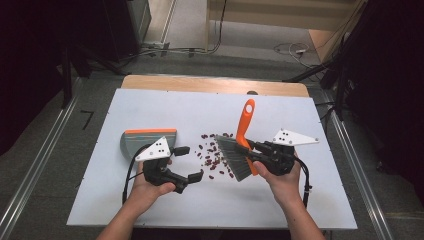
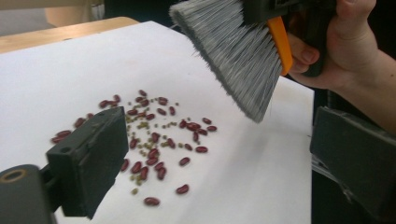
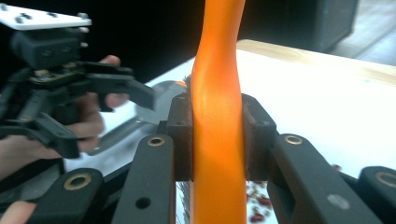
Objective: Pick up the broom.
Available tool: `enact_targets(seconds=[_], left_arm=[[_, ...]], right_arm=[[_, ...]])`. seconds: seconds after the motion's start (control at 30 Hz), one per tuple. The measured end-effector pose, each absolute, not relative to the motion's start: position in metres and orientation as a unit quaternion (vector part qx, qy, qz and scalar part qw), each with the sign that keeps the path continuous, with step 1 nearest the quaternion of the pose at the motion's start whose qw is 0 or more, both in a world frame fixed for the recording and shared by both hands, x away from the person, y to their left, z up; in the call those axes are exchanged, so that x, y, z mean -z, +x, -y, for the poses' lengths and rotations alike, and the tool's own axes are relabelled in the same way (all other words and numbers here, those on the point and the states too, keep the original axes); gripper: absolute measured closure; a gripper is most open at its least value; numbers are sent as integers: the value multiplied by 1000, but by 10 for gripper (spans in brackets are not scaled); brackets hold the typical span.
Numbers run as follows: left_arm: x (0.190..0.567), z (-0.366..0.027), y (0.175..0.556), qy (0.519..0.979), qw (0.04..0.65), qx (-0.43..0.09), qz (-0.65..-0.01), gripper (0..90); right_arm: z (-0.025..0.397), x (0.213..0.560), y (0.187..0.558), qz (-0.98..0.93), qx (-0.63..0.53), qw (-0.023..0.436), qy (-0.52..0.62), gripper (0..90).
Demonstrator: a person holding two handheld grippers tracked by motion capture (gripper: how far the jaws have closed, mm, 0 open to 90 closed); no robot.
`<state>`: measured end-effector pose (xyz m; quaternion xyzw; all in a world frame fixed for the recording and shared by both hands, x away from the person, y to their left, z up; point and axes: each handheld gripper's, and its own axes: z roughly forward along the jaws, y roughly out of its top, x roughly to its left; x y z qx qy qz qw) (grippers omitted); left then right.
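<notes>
- Right gripper (image 1: 253, 146): jaws pinch the orange handle of the hand brush (image 1: 241, 145) from both sides; in the right gripper view the handle (image 3: 218, 116) rises straight up between the two pads.
- Brush head of grey bristles (image 2: 236, 51) hangs lifted over the white tabletop (image 1: 150, 105), tips clear of the surface, just to the right of the bean scatter.
- Spilled beans (image 1: 214, 155): dark red kidney beans mixed with small green ones, loose on the table between the two grippers.
- Left gripper (image 1: 192, 162): jaws spread wide, holding nothing, aimed at the beans (image 2: 154, 140).
- Grey dustpan (image 1: 145, 140) with orange edge lies flat just behind the left gripper, to the left of the beans.
</notes>
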<state>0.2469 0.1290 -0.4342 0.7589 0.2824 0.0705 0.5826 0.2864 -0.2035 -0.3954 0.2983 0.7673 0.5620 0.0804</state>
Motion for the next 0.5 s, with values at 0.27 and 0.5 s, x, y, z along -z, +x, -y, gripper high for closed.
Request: enact_targets(seconds=[0.27, 0.5], left_arm=[[436, -149, 242, 751, 590, -84, -286, 0], [437, -172, 242, 737, 595, -105, -304, 0]], right_arm=[[219, 397, 297, -761, -542, 109, 339, 686], [232, 400, 309, -759, -511, 139, 378, 686]])
